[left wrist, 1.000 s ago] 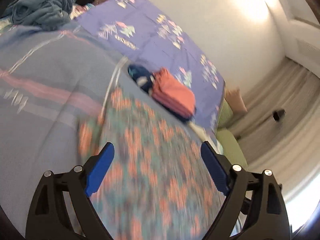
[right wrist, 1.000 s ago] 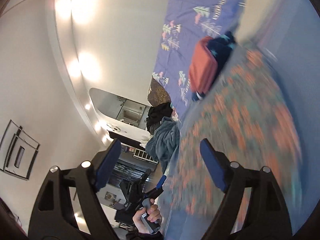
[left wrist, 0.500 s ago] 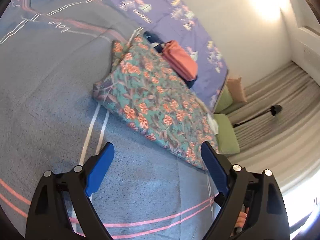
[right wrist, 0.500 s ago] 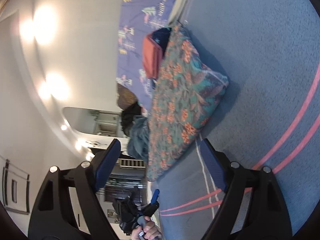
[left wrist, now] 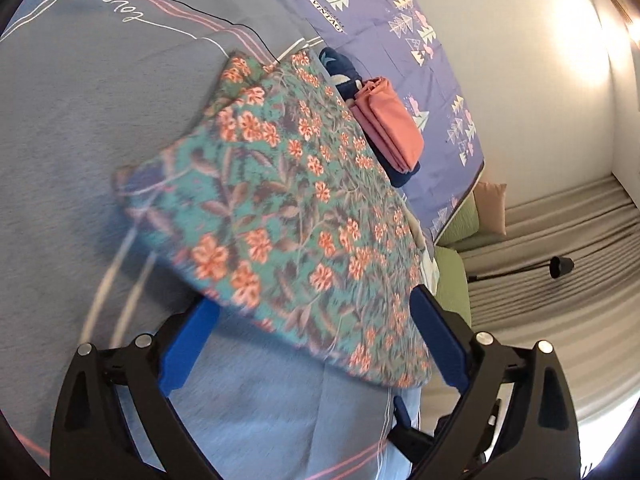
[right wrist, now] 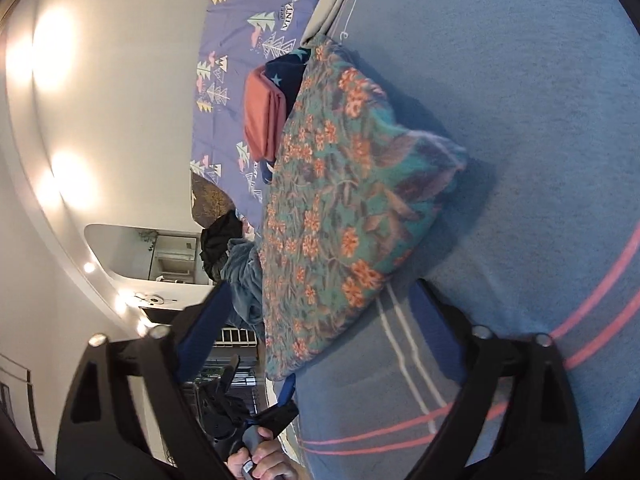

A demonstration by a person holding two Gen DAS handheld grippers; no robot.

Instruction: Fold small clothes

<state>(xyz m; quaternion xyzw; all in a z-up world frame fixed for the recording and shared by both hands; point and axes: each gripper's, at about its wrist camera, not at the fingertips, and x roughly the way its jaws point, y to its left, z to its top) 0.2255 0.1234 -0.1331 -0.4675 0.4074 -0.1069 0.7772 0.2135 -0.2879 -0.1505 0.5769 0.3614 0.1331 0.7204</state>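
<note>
Floral cloth lies flat on the grey-blue blanket, folded into a rough rectangle; teal with orange flowers. All places below are relative to this cloth.

Left gripper sits at the cloth's near edge. Its jaws have just been opening and stand wide apart. Left blue finger is over bare blanket just off the near edge; right blue finger is at the near right corner. The cloth's near edge lies between the fingers in this view, but the pads don't press it. Nothing gripped.

Right gripper comes at the cloth from its other side, also at a near edge. Its jaws too have just been opening and are spread wide, with no clamp on anything. One finger is beyond the cloth's edge, off the bed side; the other is over the blanket by the white stripes. Can't tell if either touches the fabric.

At the far edge of the cloth: a folded salmon-pink garment stacked on a dark navy one, both touching or just beside the cloth's far edge. Past them is a purple sheet with tree prints.

Off the cloth's side in the right wrist view: a heap of grey-blue and black clothes, and a hand holding the other gripper's handle low in frame.

Slight motion blur on the cloth's near edge in the left view.
</note>
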